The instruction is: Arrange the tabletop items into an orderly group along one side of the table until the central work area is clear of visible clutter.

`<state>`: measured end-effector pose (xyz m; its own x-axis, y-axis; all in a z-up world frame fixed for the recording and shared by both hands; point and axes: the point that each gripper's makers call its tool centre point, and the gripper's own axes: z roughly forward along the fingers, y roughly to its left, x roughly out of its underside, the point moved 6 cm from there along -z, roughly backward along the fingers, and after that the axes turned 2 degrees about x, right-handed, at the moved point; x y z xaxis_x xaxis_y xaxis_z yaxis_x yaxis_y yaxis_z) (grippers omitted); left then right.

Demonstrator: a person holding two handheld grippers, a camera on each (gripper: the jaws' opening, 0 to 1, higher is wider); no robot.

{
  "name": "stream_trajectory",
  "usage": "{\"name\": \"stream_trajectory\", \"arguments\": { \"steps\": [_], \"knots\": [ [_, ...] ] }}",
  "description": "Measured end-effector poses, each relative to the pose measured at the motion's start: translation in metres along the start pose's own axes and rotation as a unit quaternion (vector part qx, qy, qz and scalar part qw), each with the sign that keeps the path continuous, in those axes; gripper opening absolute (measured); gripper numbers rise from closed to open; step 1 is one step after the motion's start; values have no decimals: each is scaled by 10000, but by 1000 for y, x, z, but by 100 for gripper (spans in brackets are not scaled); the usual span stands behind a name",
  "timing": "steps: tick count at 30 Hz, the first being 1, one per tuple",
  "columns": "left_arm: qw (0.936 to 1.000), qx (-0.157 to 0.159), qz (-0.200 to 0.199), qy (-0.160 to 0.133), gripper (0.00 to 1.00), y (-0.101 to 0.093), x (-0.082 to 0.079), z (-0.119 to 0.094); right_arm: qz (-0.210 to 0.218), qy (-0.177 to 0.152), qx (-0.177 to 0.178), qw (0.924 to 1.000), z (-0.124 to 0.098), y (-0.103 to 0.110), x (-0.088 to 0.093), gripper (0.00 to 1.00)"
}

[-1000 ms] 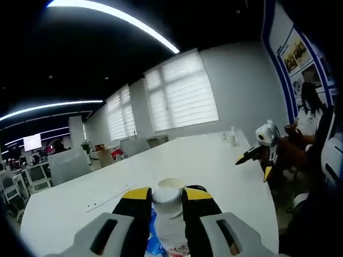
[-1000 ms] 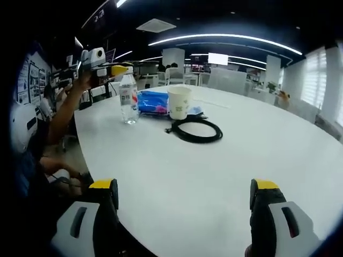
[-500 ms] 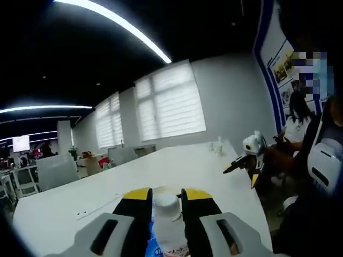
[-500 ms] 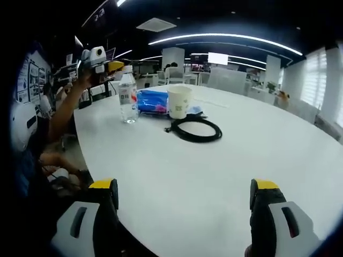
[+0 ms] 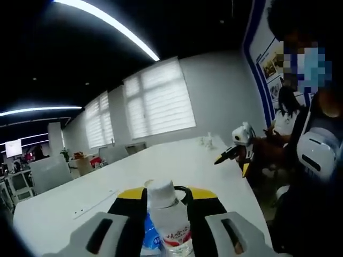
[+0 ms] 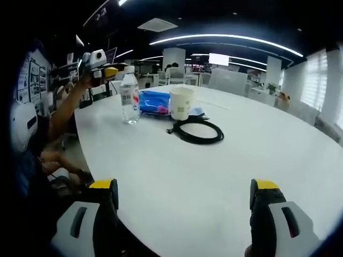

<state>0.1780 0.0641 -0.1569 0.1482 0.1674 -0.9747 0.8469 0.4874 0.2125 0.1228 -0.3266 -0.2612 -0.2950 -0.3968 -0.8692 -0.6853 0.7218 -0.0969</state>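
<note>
left claw (image 5: pixel 167 214) appears, through blur, to straddle the bottle (image 6: pixel 128 99), jaws apart; grasp step. right claw (image 6: pixel 182 201) spread, idle above desk (image 6: pixel 225 171). next: pinch bottle.

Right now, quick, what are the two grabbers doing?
Left gripper: jaws either side of the water bottle; whether they grip it cannot be told.
Right gripper: open, holding nothing, above the white table.
</note>
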Motion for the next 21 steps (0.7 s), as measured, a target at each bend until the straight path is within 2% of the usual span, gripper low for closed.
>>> {"name": "stream_trajectory", "arguments": {
  "steps": [17, 21],
  "knots": [
    [9987, 460, 61, 205, 34, 7, 25, 3, -5, 54, 44, 10000, -4, 1, 2, 100],
    [9977, 661, 93, 130, 36, 8, 27, 4, -13, 58, 48, 10000, -3, 1, 1, 100]
  ]
}}
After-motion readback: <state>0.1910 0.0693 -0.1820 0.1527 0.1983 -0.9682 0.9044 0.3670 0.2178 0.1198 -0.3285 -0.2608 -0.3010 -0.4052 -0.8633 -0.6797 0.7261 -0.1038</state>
